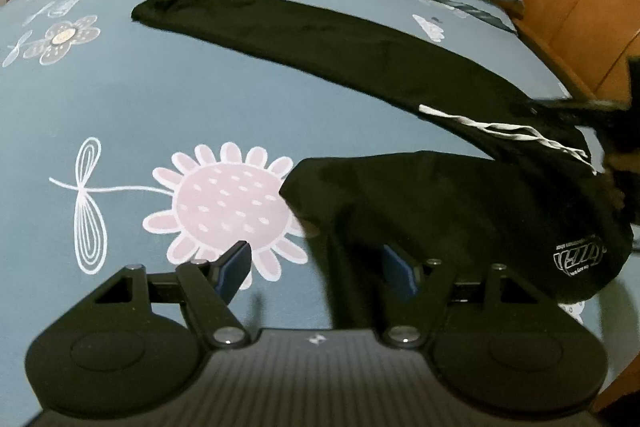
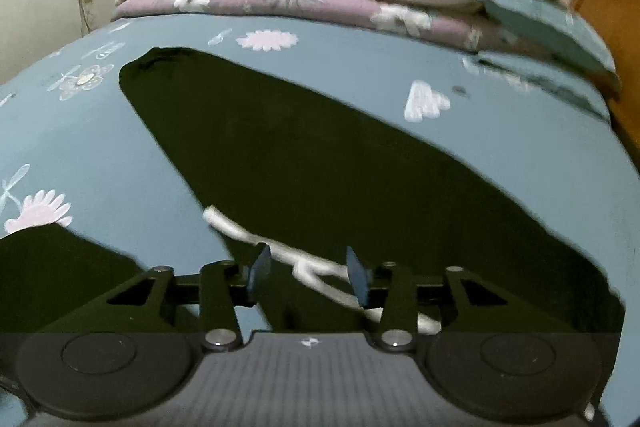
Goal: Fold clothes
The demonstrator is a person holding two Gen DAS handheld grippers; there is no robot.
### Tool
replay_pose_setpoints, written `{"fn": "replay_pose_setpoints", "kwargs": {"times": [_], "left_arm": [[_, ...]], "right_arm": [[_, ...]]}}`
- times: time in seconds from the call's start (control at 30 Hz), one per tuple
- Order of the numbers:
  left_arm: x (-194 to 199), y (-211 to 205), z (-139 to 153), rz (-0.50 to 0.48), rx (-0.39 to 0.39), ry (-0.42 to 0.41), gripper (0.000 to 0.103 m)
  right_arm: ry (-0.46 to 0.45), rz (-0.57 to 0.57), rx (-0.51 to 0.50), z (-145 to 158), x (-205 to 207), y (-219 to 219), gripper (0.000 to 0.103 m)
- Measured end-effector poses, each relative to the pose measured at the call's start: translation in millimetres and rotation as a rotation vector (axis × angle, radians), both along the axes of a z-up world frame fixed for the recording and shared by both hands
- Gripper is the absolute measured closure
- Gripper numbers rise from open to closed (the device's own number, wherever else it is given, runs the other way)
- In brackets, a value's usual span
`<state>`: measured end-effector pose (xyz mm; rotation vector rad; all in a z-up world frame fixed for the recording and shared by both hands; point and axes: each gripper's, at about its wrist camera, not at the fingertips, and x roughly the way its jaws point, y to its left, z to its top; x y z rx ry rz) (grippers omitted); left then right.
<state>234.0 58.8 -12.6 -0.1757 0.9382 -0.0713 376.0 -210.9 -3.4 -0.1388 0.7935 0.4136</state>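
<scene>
Black trousers (image 2: 320,163) lie on the bedsheet (image 1: 120,107), both grippers' fingers (image 1: 236,267) spread wide.

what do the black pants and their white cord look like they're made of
The black drawstring pants look like soft matte knit, likely cotton or fleece: no sheen, and they drape limply over the blue floral bedsheet. The white drawstring cord looks like flat woven cotton, dull and slightly frayed, though blur leaves that uncertain.

Dim, even indoor light with soft shadows — strong fisheye bending at the edges, right wrist view slightly motion-blurred.
</scene>
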Motion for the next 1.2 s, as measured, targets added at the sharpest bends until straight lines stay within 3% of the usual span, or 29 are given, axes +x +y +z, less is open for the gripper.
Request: {"fn": "replay_pose_setpoints", "kwargs": {"times": [0.07, 0.17, 0.3, 0.47, 0.53, 0.57, 0.63, 0.7, 0.93, 1.2], "left_arm": [[2, -2, -2, -0.009, 0.002, 0.009, 0.031], [3, -8, -5, -0.020, 0.010, 0.026, 0.031], [1, -18, -13, -0.049, 0.014, 0.063, 0.031], [-4, -25, -30, -0.043, -0.029, 0.105, 0.036], [-3, -26, -36, -0.032, -0.052, 0.119, 0.063], [-2, -27, -38, -0.026, -0.052, 0.130, 0.072], [-1, -29, -34, -0.019, -0.041, 0.114, 0.086], [1, -32, -24, -0.028, -0.039, 0.079, 0.093], [25, -49, 14, -0.127, -0.089, -0.031, 0.094], [67, -124, 35, -0.419, -0.137, -0.118, 0.094]], "right_arm": [[0.048, 0.012, 0.042, -2, -13, -6, 0.043], [0.114, 0.077, 0.091, -6, -32, -3, 0.041], [0.126, 0.192, 0.069, -7, -57, 17, 0.032], [0.132, 0.265, 0.084, -8, -76, 31, 0.032], [0.129, 0.289, 0.093, -6, -84, 34, 0.032], [0.125, 0.292, 0.094, -5, -86, 34, 0.031], [0.120, 0.293, 0.103, -3, -91, 32, 0.030], [0.116, 0.288, 0.115, -1, -95, 28, 0.029], [0.124, 0.189, 0.160, -5, -101, 0, 0.029], [0.136, 0.050, 0.170, -10, -109, -38, 0.029]]}}
